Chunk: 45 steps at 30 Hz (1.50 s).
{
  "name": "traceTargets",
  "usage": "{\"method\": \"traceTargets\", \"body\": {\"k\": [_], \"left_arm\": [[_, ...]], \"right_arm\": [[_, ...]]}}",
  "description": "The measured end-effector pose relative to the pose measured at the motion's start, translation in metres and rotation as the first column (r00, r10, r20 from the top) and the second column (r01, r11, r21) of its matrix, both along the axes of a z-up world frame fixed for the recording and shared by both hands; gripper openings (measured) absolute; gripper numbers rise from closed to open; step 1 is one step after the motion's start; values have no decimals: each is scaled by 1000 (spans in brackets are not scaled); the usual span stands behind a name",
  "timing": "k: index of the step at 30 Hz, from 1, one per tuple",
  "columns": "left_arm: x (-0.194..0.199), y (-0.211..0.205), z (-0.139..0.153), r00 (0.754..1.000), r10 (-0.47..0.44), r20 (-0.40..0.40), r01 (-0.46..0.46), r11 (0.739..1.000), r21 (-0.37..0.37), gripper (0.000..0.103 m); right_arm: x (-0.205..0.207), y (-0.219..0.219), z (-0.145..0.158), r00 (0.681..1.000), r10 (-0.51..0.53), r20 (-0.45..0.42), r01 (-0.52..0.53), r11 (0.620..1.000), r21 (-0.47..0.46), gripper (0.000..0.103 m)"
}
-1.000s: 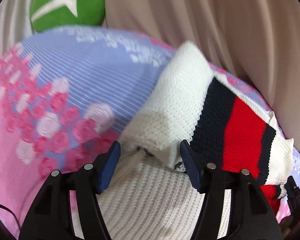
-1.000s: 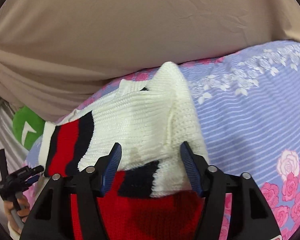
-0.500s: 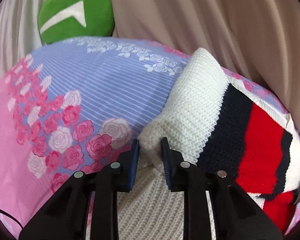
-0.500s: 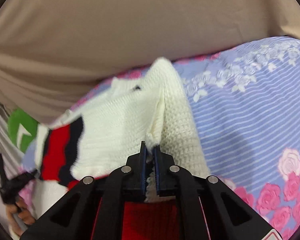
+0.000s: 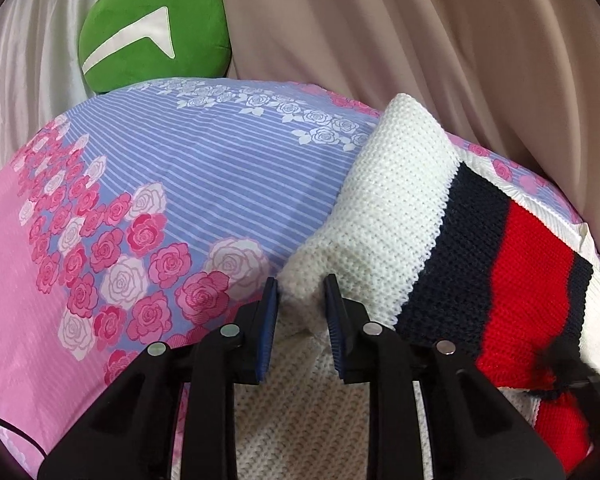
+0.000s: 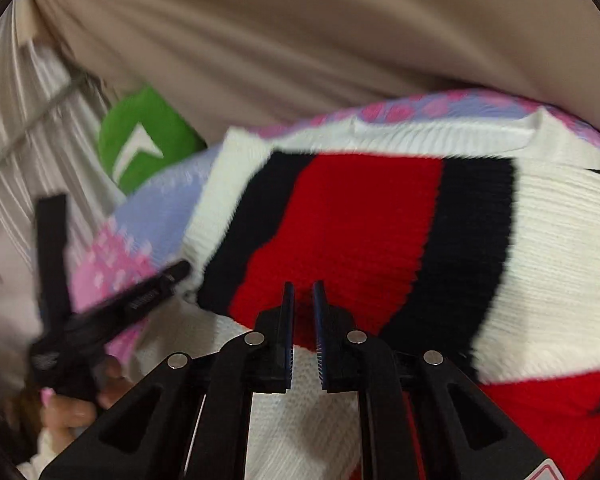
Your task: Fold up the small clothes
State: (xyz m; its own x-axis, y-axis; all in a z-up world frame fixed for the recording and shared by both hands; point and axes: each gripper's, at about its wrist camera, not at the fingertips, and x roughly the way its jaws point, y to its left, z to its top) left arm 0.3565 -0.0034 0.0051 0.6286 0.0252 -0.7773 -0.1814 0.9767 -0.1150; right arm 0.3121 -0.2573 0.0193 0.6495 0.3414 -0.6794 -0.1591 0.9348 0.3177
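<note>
Mid-fold: the white knit sweater with navy and red stripes (image 5: 400,208) lies on the rose-printed blue-and-pink bedsheet (image 5: 172,184), one sleeve already laid across the body — further folds remain. Left tongs (image 5: 301,300) pinch a white knit corner. Right tongs (image 6: 302,304) are pressed nearly together over the red band; whether they hold cloth is unclear. Only the right view shows the hand (image 6: 72,408) carrying the left tool; only the left view shows the sharp sheet pattern.

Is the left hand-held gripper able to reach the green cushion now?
Probably not now: the left hand-held gripper is clamped on the knit sweater, and the green cushion lies beyond the floral bedsheet.
</note>
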Motion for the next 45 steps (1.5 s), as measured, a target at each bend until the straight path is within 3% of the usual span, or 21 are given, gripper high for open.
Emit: {"method": "traceTargets", "body": {"k": [2, 4, 6, 8, 9, 11, 14, 16, 18, 19, 21, 25, 27, 31, 33, 36, 38, 40, 41, 42, 45], "left_arm": [[1, 3, -1, 1000, -7, -2, 7, 1000, -12, 25], [1, 7, -1, 1000, -18, -2, 18, 1000, -19, 27], [3, 12, -2, 1000, -22, -5, 21, 999, -35, 31], [3, 18, -1, 1000, -27, -8, 26, 998, -62, 34], [1, 24, 2, 1000, -27, -7, 26, 995, -94, 34], [-10, 33, 10, 1000, -29, 10, 30, 990, -138, 34], [-44, 47, 32, 998, -39, 54, 46, 991, -128, 32], [-76, 59, 43, 995, -71, 71, 79, 990, -118, 36], [-109, 71, 47, 993, -100, 67, 106, 990, -97, 43], [-131, 77, 47, 992, -116, 58, 121, 989, -83, 50], [-169, 86, 44, 987, -155, 42, 158, 985, -66, 52], [-245, 105, 22, 978, -209, -27, 206, 975, -83, 58], [-271, 110, 8, 975, -212, -61, 203, 971, -128, 61], [-286, 106, -14, 965, -239, -105, 204, 942, -267, 63], [-285, 101, -15, 969, -236, -78, 206, 939, -276, 70], [-272, 92, -16, 969, -240, -54, 213, 928, -305, 70], [-265, 86, -15, 970, -238, -45, 215, 932, -291, 61], [-258, 83, -16, 966, -253, -56, 226, 928, -296, 25], [-254, 83, -16, 964, -261, -57, 232, 924, -303, 14], [-253, 83, -15, 961, -270, -59, 238, 917, -319, 8], [-264, 86, 3, 961, -277, -11, 261, 916, -306, 7]], "right_arm": [[-3, -21, -4, 999, -38, 3, 38, 998, -41, 0], [-14, -72, -4, 985, -171, 11, 172, 984, -51, 0], [-41, -149, -8, 937, -349, 5, 349, 937, -10, 0], [-79, -197, -1, 879, -477, 4, 477, 879, 25, 0], [-105, -213, 6, 850, -527, 23, 527, 850, 10, 4], [-153, -226, 20, 824, -563, 64, 563, 826, 20, 13], [-220, -204, 30, 847, -523, 95, 526, 850, -16, 16], [-262, -180, 28, 874, -476, 95, 481, 876, -33, 26], [-299, -164, 18, 894, -440, 83, 443, 896, -20, 48], [-321, -153, 11, 905, -421, 69, 422, 907, 2, 50], [-361, -139, -7, 915, -403, 36, 402, 915, 34, 51], [-420, -117, -33, 903, -428, -28, 429, 900, 81, 52], [-435, -110, -42, 897, -439, -47, 441, 892, 102, 54], [-435, -108, -56, 894, -440, -82, 447, 876, 181, 57], [-428, -105, -56, 893, -443, -78, 449, 869, 206, 64], [-407, -97, -54, 898, -434, -77, 440, 871, 220, 66], [-394, -91, -53, 902, -427, -71, 431, 873, 227, 66], [-382, -86, -51, 903, -425, -69, 429, 872, 238, 59], [-377, -85, -52, 906, -417, -74, 422, 873, 246, 39], [-372, -83, -54, 908, -409, -88, 417, 873, 252, 13], [-374, -76, -46, 909, -413, -55, 412, 871, 267, 11]]}}
